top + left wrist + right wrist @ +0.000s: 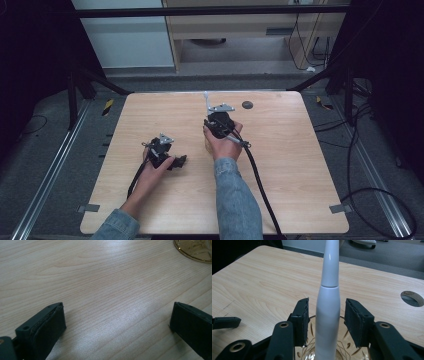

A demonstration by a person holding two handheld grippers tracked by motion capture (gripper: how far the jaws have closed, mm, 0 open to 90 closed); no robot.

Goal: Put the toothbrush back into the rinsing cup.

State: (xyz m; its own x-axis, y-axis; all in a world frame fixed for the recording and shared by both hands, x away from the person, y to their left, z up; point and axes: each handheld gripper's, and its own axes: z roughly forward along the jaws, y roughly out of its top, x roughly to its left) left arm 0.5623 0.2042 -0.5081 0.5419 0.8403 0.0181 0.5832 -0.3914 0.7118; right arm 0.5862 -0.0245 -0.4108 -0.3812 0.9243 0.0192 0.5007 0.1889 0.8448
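Note:
A white toothbrush-like handle (329,297) stands upright in a clear glass with a gold pattern (310,350). My right gripper (326,307) is open, one jaw on each side of the handle with a small gap at both. In the high view the right gripper (210,116) is mid-table, the white handle (206,100) rises beyond it, and the glass (206,145) sits under the hand. My left gripper (175,156) lies low on the table to the left. The left gripper (117,308) is wide open over bare wood, with the glass's rim (195,250) at the upper right.
The light wooden table (280,175) has a round cable hole (247,104) near its far edge, also seen as the hole (412,298) to the right of the handle. Black cables trail from both grippers toward the near edge. Dark frame legs flank the table.

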